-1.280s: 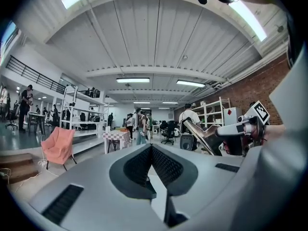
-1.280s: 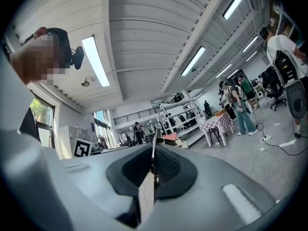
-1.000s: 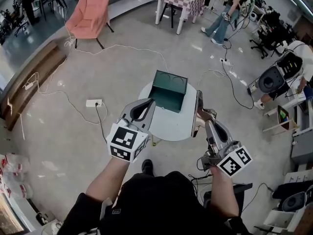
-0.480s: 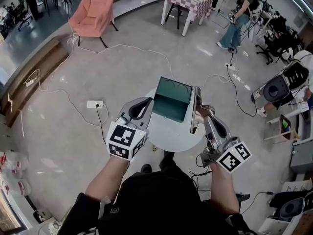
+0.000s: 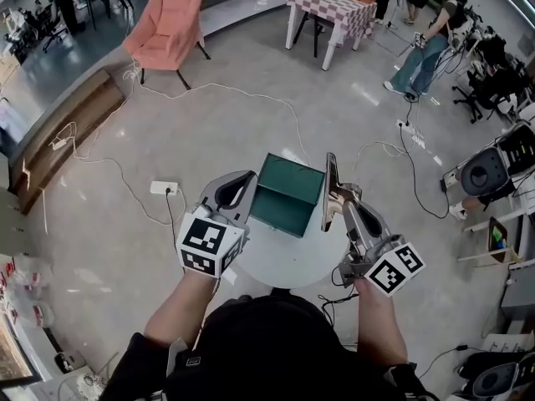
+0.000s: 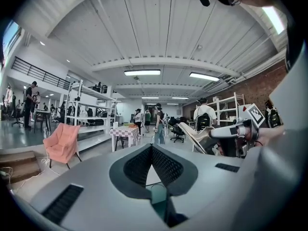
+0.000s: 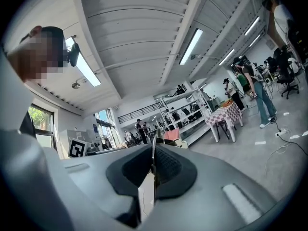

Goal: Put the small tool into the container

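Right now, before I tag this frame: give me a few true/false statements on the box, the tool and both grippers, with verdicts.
1. The green open-topped metal box sits on the round white table. True.
2. The right gripper is open and empty. False: it is shut on a thin flat metal tool.
3. The tool lies inside the box. False: the right gripper holds it upright at the box's right side.
4. The left gripper has nothing between its jaws. True: they are together and empty.
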`<state>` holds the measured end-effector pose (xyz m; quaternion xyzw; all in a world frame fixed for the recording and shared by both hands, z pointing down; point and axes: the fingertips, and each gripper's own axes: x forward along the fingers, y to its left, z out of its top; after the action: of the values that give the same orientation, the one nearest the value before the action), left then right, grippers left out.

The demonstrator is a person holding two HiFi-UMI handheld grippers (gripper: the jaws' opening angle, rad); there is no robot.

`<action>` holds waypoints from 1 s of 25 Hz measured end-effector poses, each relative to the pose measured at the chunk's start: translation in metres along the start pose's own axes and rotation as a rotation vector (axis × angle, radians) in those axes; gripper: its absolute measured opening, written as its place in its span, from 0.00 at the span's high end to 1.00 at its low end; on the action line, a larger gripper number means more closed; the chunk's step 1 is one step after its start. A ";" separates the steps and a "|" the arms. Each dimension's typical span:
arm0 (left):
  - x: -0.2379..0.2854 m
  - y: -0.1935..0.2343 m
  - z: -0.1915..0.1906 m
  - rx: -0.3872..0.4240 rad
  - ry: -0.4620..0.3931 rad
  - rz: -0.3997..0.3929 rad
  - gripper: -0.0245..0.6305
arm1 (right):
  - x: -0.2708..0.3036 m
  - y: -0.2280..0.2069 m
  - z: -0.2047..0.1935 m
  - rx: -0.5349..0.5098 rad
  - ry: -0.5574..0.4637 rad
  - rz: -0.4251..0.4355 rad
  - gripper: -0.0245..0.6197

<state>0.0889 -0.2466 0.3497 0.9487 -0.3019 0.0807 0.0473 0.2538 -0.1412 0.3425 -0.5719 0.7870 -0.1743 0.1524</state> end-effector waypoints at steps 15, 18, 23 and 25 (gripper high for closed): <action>0.053 -0.002 -0.014 -0.041 0.074 0.126 0.95 | 0.029 -0.083 -0.026 0.072 0.152 0.101 0.93; 0.053 0.002 -0.022 -0.058 0.081 0.134 0.95 | 0.035 -0.079 -0.043 0.068 0.200 0.117 0.93; 0.054 0.010 -0.043 -0.074 0.099 0.132 0.95 | 0.056 -0.069 -0.080 0.057 0.288 0.144 0.93; 0.054 0.014 -0.054 -0.092 0.113 0.128 0.95 | 0.064 -0.067 -0.094 0.057 0.320 0.148 0.93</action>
<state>0.1178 -0.2806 0.4136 0.9183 -0.3621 0.1231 0.1025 0.2503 -0.2115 0.4534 -0.4728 0.8358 -0.2737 0.0537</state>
